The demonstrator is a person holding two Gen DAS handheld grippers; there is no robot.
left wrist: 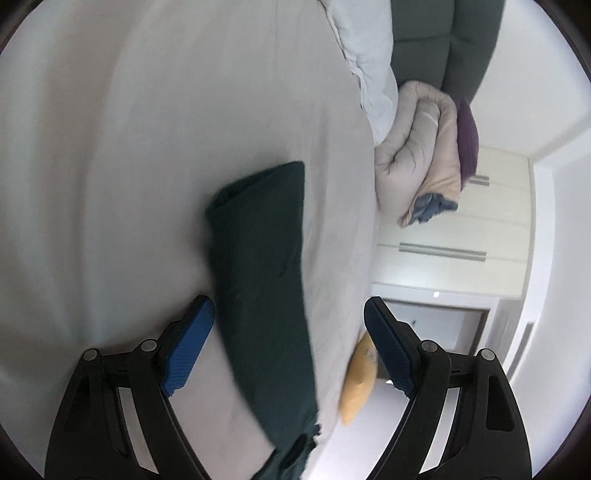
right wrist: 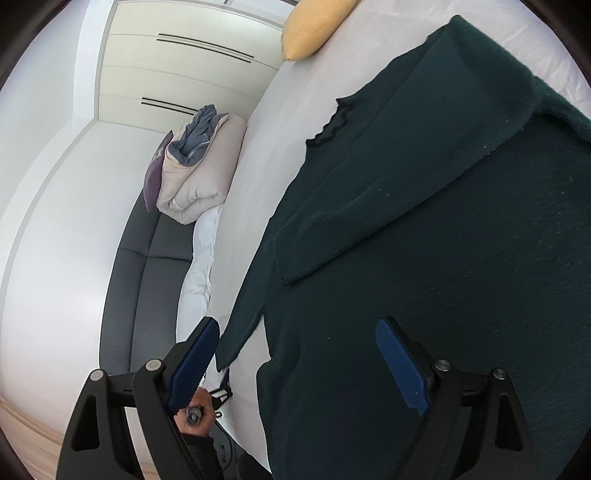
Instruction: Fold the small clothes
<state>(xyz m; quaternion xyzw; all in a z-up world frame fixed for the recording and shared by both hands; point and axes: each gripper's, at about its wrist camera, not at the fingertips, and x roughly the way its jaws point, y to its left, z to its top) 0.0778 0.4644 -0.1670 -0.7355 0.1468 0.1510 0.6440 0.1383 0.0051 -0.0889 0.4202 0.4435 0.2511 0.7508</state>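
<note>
A dark green knit garment [right wrist: 443, 258] lies spread on the white bed sheet [right wrist: 266, 129], with one sleeve folded across its body and a scalloped cuff showing. My right gripper [right wrist: 297, 321] is open over the garment's near edge, its blue pads gripping nothing. In the left wrist view the same garment [left wrist: 258, 258] shows as a long dark strip on the sheet [left wrist: 147, 147]. My left gripper [left wrist: 288, 301] is open just above that strip, the cloth passing under the gap and not pinched. A hand [right wrist: 197, 410] holding the other gripper shows low in the right wrist view.
A folded beige duvet [left wrist: 413, 155] with a purple cushion [left wrist: 467, 140] sits beyond the bed's end, against a dark grey padded headboard [right wrist: 147, 266]. A yellow pillow [right wrist: 314, 26] lies at the bed's edge. White wardrobe doors [left wrist: 461, 229] stand behind.
</note>
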